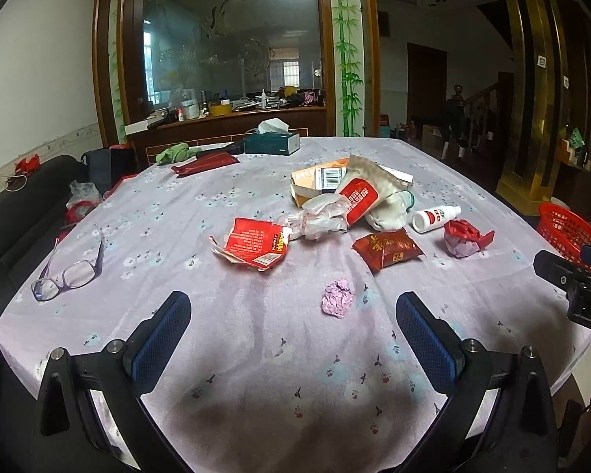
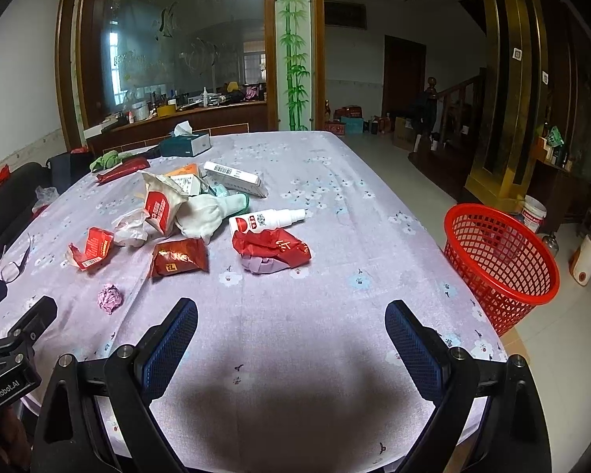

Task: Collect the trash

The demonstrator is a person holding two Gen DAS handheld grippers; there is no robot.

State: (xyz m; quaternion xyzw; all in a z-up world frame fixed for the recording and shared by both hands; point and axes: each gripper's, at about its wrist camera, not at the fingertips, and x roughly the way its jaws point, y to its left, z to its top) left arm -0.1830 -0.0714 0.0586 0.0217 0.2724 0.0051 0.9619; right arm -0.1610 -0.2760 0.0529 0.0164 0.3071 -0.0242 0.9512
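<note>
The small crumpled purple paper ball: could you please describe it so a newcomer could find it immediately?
On the floral tablecloth, look nearer than the pile of wrappers, just ahead of the open left gripper. The purple paper ball lies alone there, small and plain lilac, unlike the red dark-printed packet behind it.

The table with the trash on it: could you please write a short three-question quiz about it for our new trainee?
1. True or false: the left gripper is holding a wrapper.
2. Where does the red basket stand? A) on the table B) on the floor beside the table C) on the sofa
3. Fill in: the trash nearest the left gripper is a crumpled purple ____.

Key: 1 false, both the left and the right gripper are open and empty; 2 B; 3 paper ball.
</note>
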